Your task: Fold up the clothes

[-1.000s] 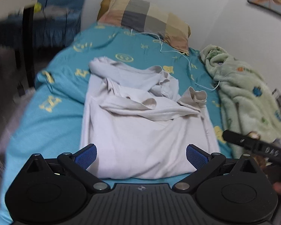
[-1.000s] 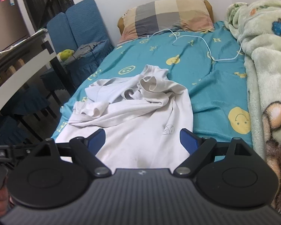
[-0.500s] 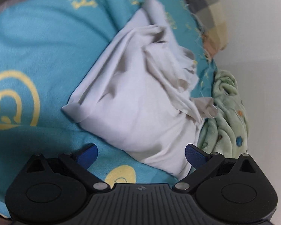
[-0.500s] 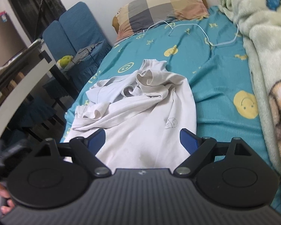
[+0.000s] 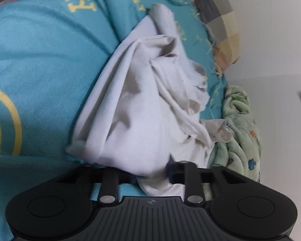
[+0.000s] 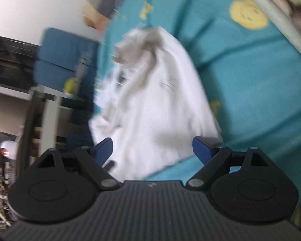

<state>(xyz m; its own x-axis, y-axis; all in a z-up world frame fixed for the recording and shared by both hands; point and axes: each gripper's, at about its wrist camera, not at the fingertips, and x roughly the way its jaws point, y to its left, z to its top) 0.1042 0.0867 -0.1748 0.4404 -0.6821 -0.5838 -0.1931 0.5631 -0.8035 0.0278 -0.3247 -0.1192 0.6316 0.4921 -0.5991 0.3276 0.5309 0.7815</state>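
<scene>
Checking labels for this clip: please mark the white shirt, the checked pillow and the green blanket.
white shirt (image 5: 142, 120): left wrist view, middle of the body panel.
checked pillow (image 5: 220, 16): left wrist view, grey-and-tan face.
green blanket (image 5: 240, 136): left wrist view, crumpled fleece.

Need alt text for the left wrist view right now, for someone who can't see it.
The left hand-held gripper has just been closing, and the near hem of the crumpled white cotton shirt is bunched between its fingers. The shirt lies on a teal bedsheet with yellow prints, a checked pillow and a green fleece blanket beyond.
</scene>
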